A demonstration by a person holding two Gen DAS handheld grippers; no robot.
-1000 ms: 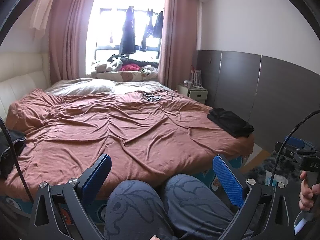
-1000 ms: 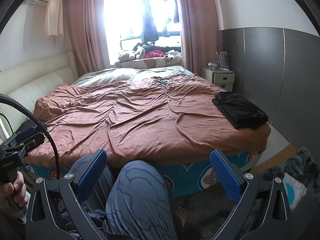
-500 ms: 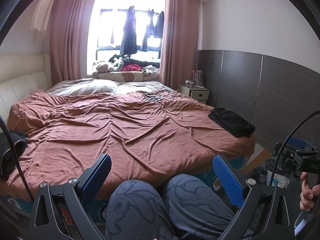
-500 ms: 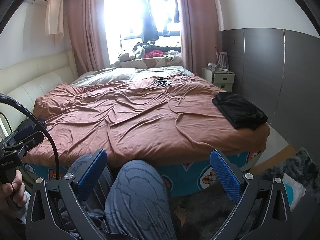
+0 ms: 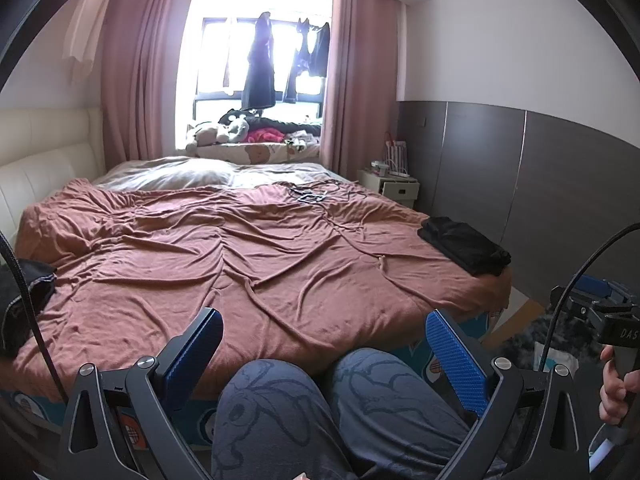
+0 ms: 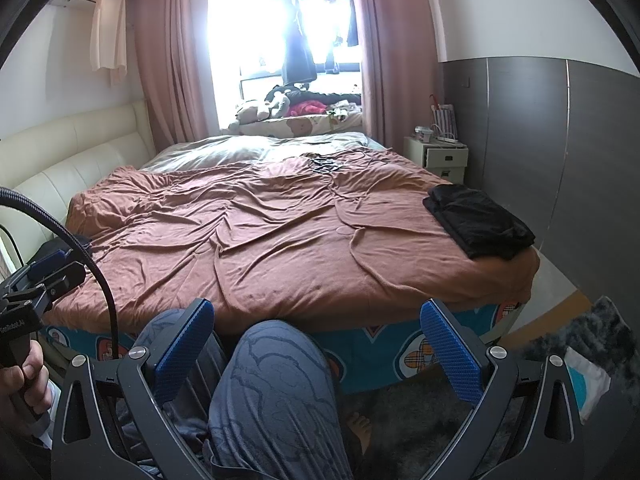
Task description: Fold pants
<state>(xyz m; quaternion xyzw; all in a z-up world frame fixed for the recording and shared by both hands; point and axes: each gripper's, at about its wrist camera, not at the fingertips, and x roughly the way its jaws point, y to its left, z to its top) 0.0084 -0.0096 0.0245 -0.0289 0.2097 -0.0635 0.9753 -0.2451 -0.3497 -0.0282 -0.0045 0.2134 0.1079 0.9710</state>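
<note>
A black folded garment [image 5: 464, 250] [image 6: 478, 220] lies on the right front corner of the bed. Another dark garment with pale stitching [image 5: 28, 296] is bunched at the bed's left edge, partly cut off by the frame. My left gripper [image 5: 326, 344] is open, held over the person's knees short of the bed. My right gripper [image 6: 316, 340] is also open, with nothing between its blue pads [image 6: 450, 352]. Both are well apart from either garment.
The bed's wrinkled brown cover [image 5: 248, 256] spans the middle. The person's legs in patterned grey trousers [image 5: 320, 408] sit against the front edge. Cables [image 5: 312, 196] lie at the far side. A nightstand [image 6: 440, 156] and grey wall panels stand right, a rug [image 6: 600, 344] below.
Both views have shifted only slightly. The jaws stay open and nothing on the bed has moved.
</note>
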